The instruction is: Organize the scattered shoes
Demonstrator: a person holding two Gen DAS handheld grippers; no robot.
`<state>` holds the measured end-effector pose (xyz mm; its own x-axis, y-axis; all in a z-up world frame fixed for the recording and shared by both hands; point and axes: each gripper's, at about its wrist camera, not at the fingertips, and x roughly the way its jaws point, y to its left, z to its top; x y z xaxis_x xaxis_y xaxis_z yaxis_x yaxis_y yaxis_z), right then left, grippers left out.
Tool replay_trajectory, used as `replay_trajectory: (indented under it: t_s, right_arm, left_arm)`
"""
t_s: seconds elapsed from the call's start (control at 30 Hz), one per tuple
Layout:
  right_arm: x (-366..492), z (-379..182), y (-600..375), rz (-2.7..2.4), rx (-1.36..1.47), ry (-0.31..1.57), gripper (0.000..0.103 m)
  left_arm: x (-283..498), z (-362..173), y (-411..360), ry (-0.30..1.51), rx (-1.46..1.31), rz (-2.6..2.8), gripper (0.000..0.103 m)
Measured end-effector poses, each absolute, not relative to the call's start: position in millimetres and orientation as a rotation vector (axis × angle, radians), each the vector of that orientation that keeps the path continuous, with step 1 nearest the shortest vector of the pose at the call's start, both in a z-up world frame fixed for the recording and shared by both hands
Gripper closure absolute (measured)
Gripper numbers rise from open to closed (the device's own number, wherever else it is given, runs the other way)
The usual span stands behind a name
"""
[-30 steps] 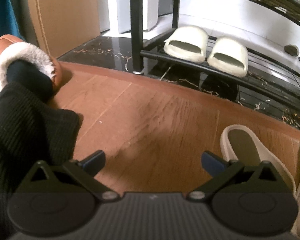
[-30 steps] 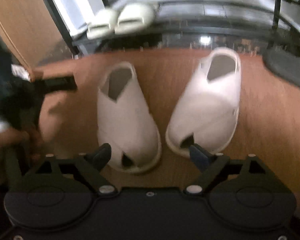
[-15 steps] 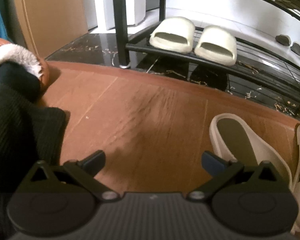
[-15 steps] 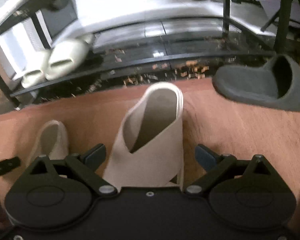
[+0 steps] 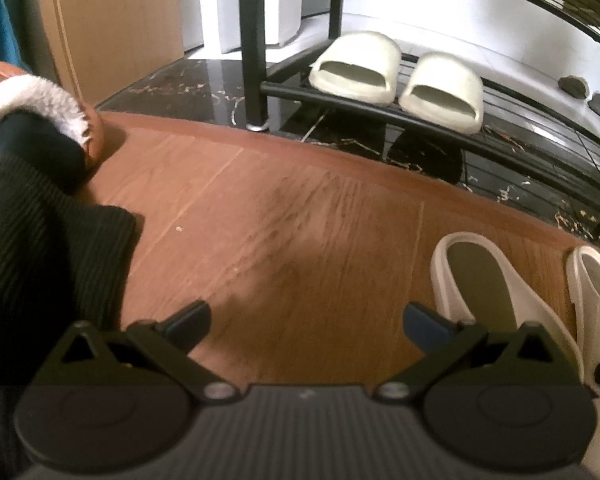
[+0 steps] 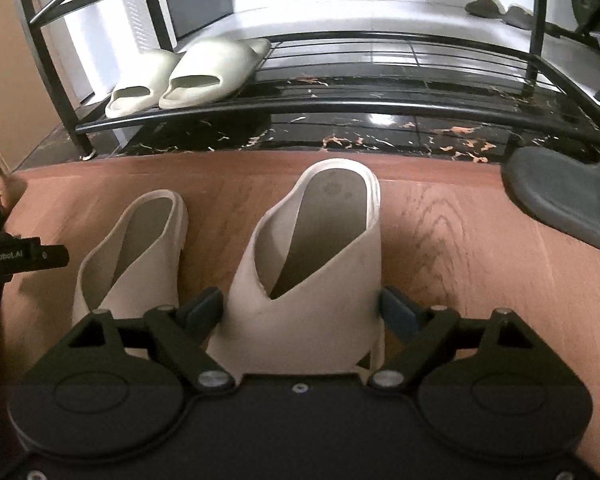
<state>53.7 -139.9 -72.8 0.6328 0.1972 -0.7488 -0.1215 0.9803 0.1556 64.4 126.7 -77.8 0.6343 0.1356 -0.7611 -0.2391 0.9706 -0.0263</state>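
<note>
The right tongs straddle the strap end of a white cross-strap rubber sandal, their blue-tipped fingers hugging its sides, though whether they truly clamp it cannot be told; the left tongs gape wide over bare wooden floor. The matching white sandal lies just left of the straddled one, both short of the black metal shoe rack, whose low shelf carries two cream foam slides. A dark grey slipper sits right of the rack's front.
</note>
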Motion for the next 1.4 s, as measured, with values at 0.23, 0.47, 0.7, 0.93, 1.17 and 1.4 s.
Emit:
replay_trajectory:
  t_s: [0.23, 0.47, 0.7, 0.93, 1.17, 1.4]
  right_arm:
    - [45, -63, -118, 0.387, -0.033, 0.873, 0.021]
    - [50, -57, -123, 0.370, 0.034, 0.912, 0.027]
    - [23, -33, -134, 0.342, 0.119, 0.857, 0.027]
    - [-39, -27, -104, 0.334, 0.123, 0.809, 0.020]
    - [-25, -38, -87, 0.253, 0.048, 0.828, 0.009]
    - [6, -48, -100, 0.164, 0.139, 0.865, 0.007]
  left_arm:
    - [65, -79, 127, 0.858, -0.113, 0.225, 0.001]
    - [64, -78, 125, 0.857, -0.112, 0.215, 0.001]
    - [61, -72, 132, 0.831, -0.151, 0.226, 0.001]
    - [62, -70, 132, 0.826, -0.163, 0.222, 0.001]
    - [59, -67, 137, 0.810, -0.185, 0.235, 0.001]
    - [62, -70, 136, 0.829, -0.184, 0.227, 0.001]
